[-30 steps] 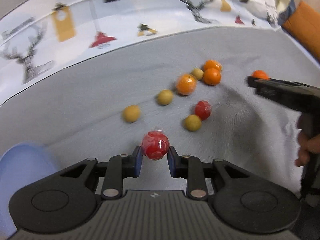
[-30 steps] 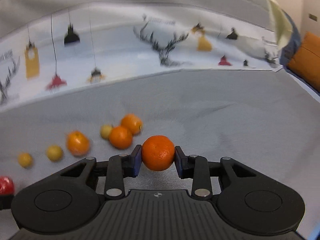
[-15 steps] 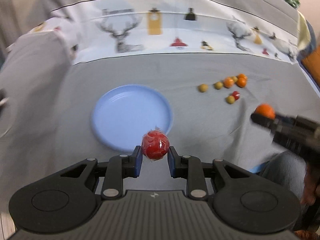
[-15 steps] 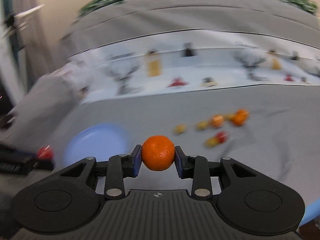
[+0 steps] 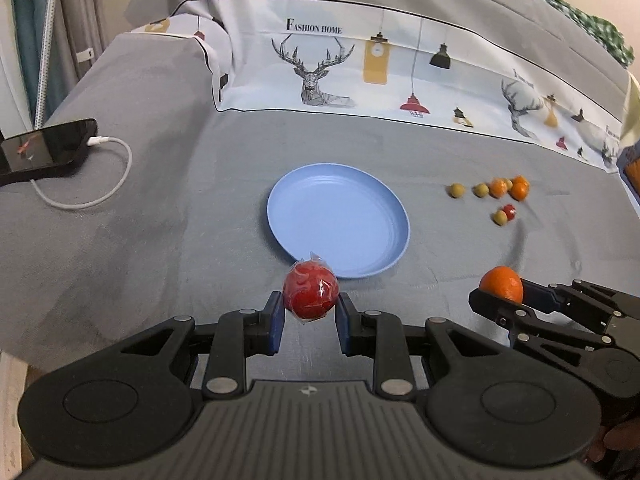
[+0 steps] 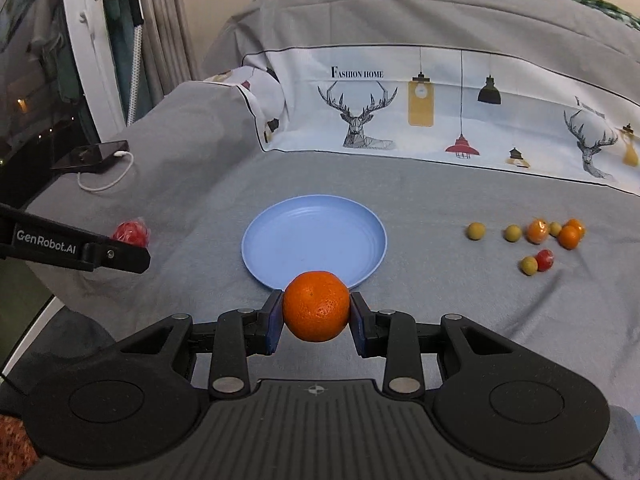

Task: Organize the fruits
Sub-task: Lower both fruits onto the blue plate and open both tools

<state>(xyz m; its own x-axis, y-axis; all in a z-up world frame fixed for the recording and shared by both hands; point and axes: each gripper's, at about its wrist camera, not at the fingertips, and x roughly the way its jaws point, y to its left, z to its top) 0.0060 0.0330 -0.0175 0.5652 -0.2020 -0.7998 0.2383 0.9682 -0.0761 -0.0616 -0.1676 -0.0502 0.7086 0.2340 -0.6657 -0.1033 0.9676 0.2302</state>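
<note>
Jaws on the left gripper (image 5: 311, 315) are clamped around a red fruit in clear wrap (image 5: 311, 293), and the right gripper (image 6: 316, 322) has its jaws squeezed onto an orange (image 6: 315, 305), both fruits held up off the grey bedcover (image 6: 440, 300). Just past each set of jaws sits the blue plate (image 6: 256, 240), near rim basically right ahead of the held fruit, nothing on it so far. Further out and off to the right of the jaws is the loose bunch (image 6: 536, 240): a few yellow-green ones, a couple of oranges, one small red one, all lying close together on the cover. Way off to the left of the jaws there's a phone (image 5: 44, 148) with a white cable (image 5: 100, 184) plugged in. Behind everything, a deer-and-lamp print sheet (image 6: 440, 112).
</note>
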